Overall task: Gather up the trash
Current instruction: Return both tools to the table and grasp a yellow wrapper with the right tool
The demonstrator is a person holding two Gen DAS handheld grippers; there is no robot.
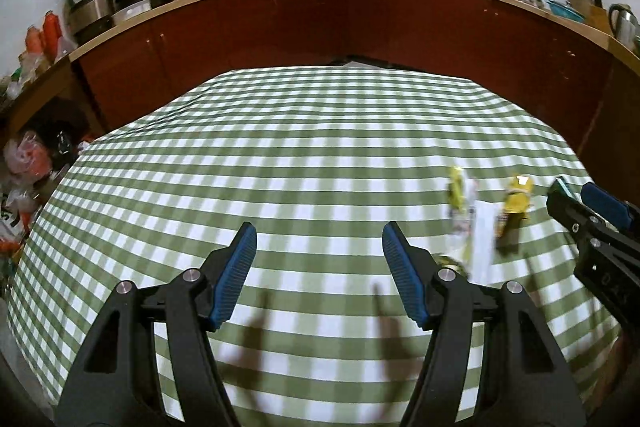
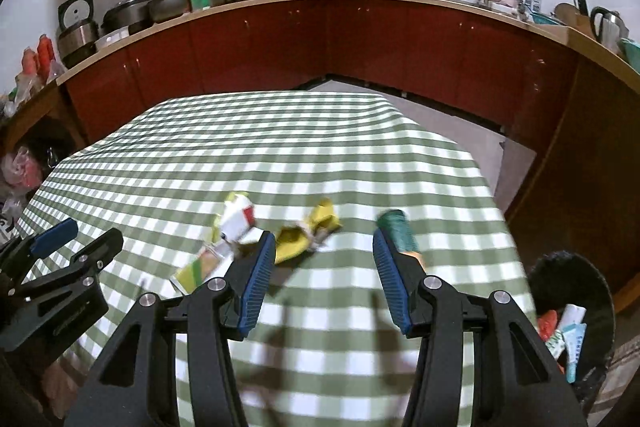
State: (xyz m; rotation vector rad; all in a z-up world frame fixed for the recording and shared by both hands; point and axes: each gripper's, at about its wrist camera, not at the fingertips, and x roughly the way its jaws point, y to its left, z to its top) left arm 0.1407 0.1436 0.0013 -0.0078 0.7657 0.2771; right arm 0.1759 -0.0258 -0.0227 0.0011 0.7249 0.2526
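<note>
Three pieces of trash lie on the green-checked tablecloth: a white, yellow and red wrapper, a crumpled yellow wrapper and a green packet. My right gripper is open and empty, just short of the yellow wrapper, with its right finger beside the green packet. My left gripper is open and empty over bare cloth; the white wrapper and yellow wrapper lie to its right. The right gripper shows at the left wrist view's right edge.
A black bin holding several wrappers stands below the table's right edge. Red kitchen cabinets with a cluttered counter wrap around behind the table. Plastic bags sit on the floor at left. The left gripper shows at the right wrist view's left edge.
</note>
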